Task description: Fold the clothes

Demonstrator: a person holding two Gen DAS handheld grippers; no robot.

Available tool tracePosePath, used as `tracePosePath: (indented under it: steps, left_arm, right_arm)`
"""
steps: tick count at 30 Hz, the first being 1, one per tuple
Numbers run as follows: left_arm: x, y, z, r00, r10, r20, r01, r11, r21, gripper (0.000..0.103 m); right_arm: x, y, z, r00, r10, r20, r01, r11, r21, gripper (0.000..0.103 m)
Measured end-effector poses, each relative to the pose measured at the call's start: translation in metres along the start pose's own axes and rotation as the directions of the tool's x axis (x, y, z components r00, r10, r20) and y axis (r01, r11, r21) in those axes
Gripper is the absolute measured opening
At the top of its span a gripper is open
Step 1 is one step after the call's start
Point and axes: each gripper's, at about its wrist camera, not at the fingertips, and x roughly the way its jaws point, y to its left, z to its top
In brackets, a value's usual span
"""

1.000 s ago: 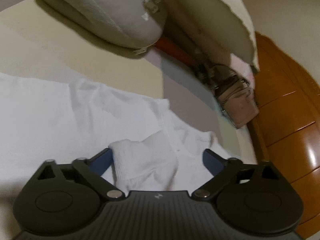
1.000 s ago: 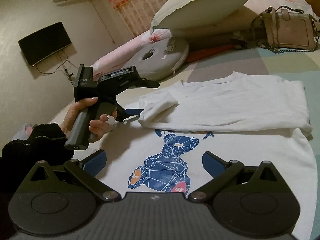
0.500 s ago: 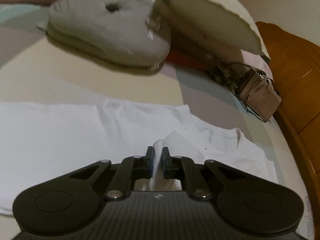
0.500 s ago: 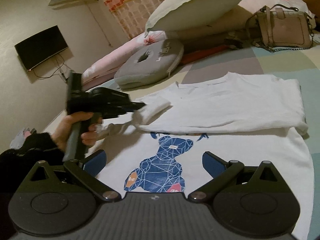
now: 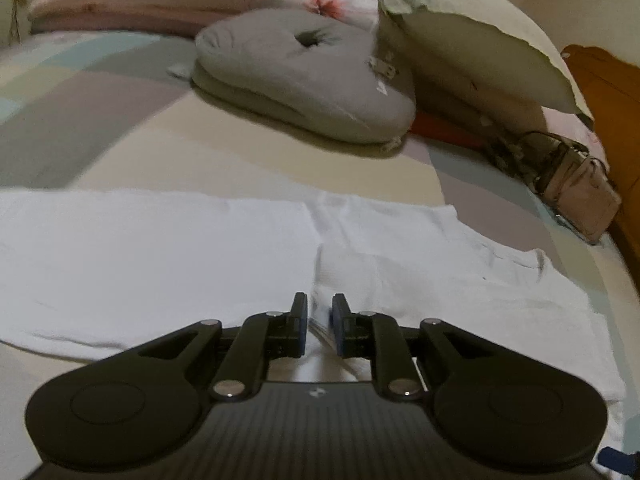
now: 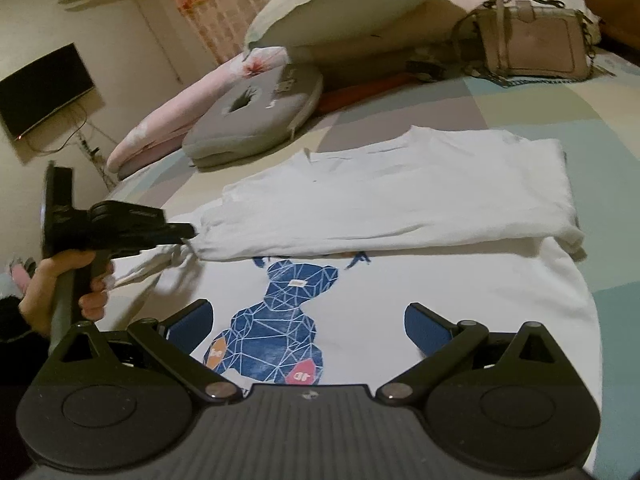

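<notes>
Sleeve (image 5: 320, 322) is pinched in the slightly opening left claw (image 5: 320, 320), shirt (image 6: 400, 208) stretched lengthwise ahead of it; right claw (image 6: 308, 320) is spread empty.

Left gripper (image 5: 320, 320) sat at lower centre of its own view, jaws nearly together with a fold of white cloth in the narrow gap, opening slightly. In the right wrist view it appeared at mid-left (image 6: 188, 232), pointing rightward, fingertips at the cloth edge. A hand (image 6: 60, 292) gripped its handle at lower left; dark sleeve at the frame edge. Right gripper (image 6: 308, 320) at lower centre, blue-padded jaws spread wide, nothing between them.
</notes>
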Motion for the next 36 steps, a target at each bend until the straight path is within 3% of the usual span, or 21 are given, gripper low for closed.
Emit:
tracePosePath:
  steps: [3, 6, 9, 11, 13, 18, 19, 20, 23, 26, 29, 32, 36]
  left_arm:
    - [-0.009, -0.013, 0.007, 0.998, 0.021, 0.055, -0.024, 0.998, 0.057, 0.023]
    - [-0.008, -0.031, 0.009, 0.995, -0.083, 0.049, 0.077, 0.991, 0.108, 0.042]
    - [0.006, -0.051, 0.002, 0.987, -0.16, 0.024, 0.155, 0.975, 0.162, 0.045]
    - [0.026, -0.059, -0.005, 0.984, -0.175, -0.037, 0.178, 0.967, 0.184, 0.049]
    - [0.039, -0.057, -0.01, 0.986, -0.136, -0.095, 0.151, 0.971, 0.186, 0.045]
    - [0.023, -0.053, -0.006, 0.994, -0.087, -0.072, 0.101, 0.972, 0.212, 0.044]
    - [0.017, -0.055, -0.004, 0.996, -0.07, -0.061, 0.082, 0.97, 0.228, 0.046]
    - [0.012, -0.06, -0.004, 0.997, -0.065, -0.044, 0.074, 0.963, 0.258, 0.056]
    - [0.009, -0.071, -0.012, 0.997, -0.078, -0.019, 0.08, 0.947, 0.312, 0.075]
    - [0.028, -0.075, -0.018, 0.99, -0.021, -0.14, 0.063, 0.951, 0.304, 0.075]
    - [0.02, -0.095, -0.02, 0.993, 0.013, -0.115, 0.03, 0.931, 0.364, 0.075]
    - [0.0, -0.122, -0.014, 0.99, -0.084, -0.118, 0.122, 0.921, 0.37, 0.078]
    - [-0.019, -0.179, -0.019, 0.961, -0.226, -0.161, 0.274, 0.856, 0.438, 0.081]
  right_arm:
    - [-0.002, -0.002, 0.0, 1.0, 0.001, 0.004, -0.001, 1.0, 0.012, 0.103]
    - [-0.001, -0.001, -0.001, 1.0, -0.003, -0.001, 0.003, 1.0, 0.0, 0.103]
    - [0.002, 0.0, -0.003, 1.0, -0.013, -0.014, 0.013, 1.0, -0.014, 0.103]
    - [0.003, -0.001, -0.004, 1.0, -0.018, -0.025, 0.017, 1.0, -0.016, 0.103]
    - [0.002, -0.004, -0.005, 0.999, -0.028, -0.03, 0.027, 0.999, -0.018, 0.103]
    - [-0.015, -0.007, -0.009, 0.998, -0.063, -0.006, 0.063, 0.996, -0.061, 0.103]
    - [-0.019, -0.008, -0.011, 0.997, -0.071, -0.001, 0.071, 0.995, -0.072, 0.103]
    - [-0.023, -0.009, -0.013, 0.997, -0.078, 0.002, 0.078, 0.994, -0.081, 0.103]
    - [-0.029, -0.011, -0.02, 0.996, -0.089, -0.01, 0.087, 0.992, -0.092, 0.103]
    - [-0.029, -0.011, -0.029, 0.993, -0.104, -0.051, 0.098, 0.989, -0.109, 0.103]
    - [-0.024, -0.008, -0.04, 0.983, -0.159, -0.093, 0.145, 0.979, -0.142, 0.103]
    - [-0.022, 0.003, -0.05, 0.97, -0.218, -0.105, 0.191, 0.957, -0.22, 0.103]
    - [-0.03, 0.01, -0.055, 0.965, -0.248, -0.089, 0.212, 0.93, -0.299, 0.103]
